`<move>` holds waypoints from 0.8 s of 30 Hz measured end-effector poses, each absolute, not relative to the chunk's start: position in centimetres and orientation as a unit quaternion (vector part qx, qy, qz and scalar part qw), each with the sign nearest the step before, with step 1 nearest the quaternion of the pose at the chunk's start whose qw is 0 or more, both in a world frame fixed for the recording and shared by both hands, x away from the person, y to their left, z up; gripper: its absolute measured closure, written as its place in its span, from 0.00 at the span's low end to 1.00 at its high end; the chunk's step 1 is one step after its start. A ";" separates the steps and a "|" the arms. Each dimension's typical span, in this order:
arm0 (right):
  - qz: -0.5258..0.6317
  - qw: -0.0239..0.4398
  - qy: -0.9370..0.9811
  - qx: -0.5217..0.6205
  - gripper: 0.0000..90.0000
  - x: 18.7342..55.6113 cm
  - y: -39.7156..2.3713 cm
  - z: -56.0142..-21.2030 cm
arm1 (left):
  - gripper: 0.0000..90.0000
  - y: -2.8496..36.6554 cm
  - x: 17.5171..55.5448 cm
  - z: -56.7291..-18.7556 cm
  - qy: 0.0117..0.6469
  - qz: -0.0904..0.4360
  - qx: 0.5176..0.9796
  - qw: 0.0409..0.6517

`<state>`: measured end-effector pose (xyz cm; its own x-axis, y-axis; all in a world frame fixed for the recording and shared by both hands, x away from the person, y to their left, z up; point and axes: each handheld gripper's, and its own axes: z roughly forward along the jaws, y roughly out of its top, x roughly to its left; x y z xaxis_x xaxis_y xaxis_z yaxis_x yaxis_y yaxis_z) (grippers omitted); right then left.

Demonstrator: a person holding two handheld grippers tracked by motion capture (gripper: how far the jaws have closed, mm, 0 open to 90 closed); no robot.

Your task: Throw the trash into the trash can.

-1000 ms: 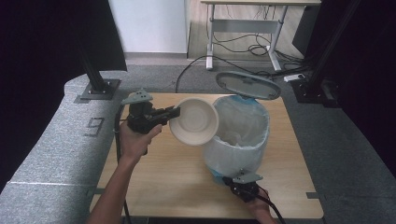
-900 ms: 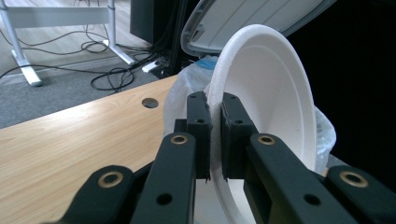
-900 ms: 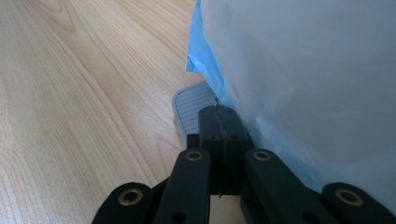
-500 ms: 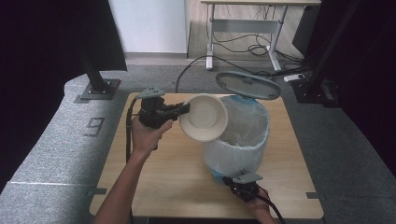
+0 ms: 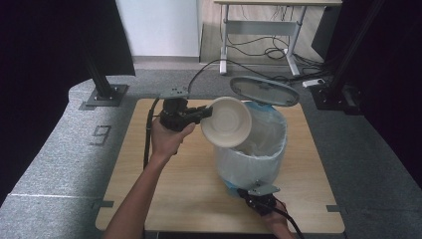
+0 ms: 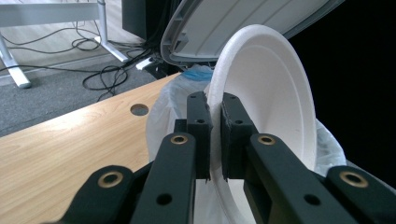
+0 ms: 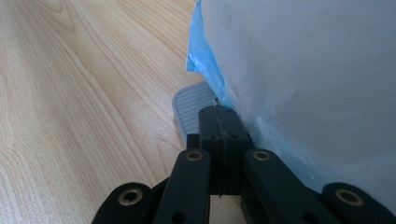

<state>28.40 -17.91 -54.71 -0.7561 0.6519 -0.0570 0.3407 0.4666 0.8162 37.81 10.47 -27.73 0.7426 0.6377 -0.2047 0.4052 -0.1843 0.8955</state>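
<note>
At frame centre, the left gripper pinches the rim of a white foam bowl, tilted over the open pedal bin. At the lower edge, the right gripper, jaws closed and empty, presses the bin's pedal. Next, likely, the jaws part so the bowl drops in.

A pale wooden desk with rounded corners sits on grey speckled carpet, a small round hole drilled in its top near the far edge; a white figure nine is marked on the carpet to the left; black metal posts stand on bolted base plates at both far corners; behind, a white-legged table frame stands over a tangle of black cables on the floor; a white power strip lies by the right post.
</note>
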 end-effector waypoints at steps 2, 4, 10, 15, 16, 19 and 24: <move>0.423 0.184 0.836 0.297 1.00 28.4 -17.9 -54.7 | 0.94 10.2 38.0 -27.6 0.341 0.109 0.763 0.538; 0.422 0.186 0.837 0.296 1.00 28.4 -17.9 -54.7 | 0.94 9.9 38.1 -27.5 0.339 0.109 0.764 0.538; 0.423 0.185 0.836 0.296 1.00 28.4 -17.9 -54.7 | 0.94 9.1 38.3 -27.5 0.335 0.108 0.767 0.537; 0.423 0.186 0.836 0.296 1.00 28.4 -17.9 -54.7 | 0.94 8.3 38.7 -27.7 0.333 0.108 0.770 0.533; 0.422 0.186 0.836 0.296 1.00 28.4 -17.9 -54.7 | 0.94 8.2 38.8 -27.8 0.333 0.107 0.771 0.533; 0.422 0.186 0.837 0.295 1.00 28.4 -17.9 -54.7 | 0.94 7.7 39.1 -27.9 0.333 0.108 0.772 0.530; 0.422 0.186 0.837 0.295 1.00 28.4 -17.9 -54.7 | 0.94 6.8 39.4 -28.0 0.331 0.102 0.771 0.534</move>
<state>28.40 -17.93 -54.72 -0.7567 0.6508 -0.0624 0.3365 0.4695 0.8163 39.42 6.76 -28.00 0.7604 0.6194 -0.1956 0.4010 -0.2108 0.8915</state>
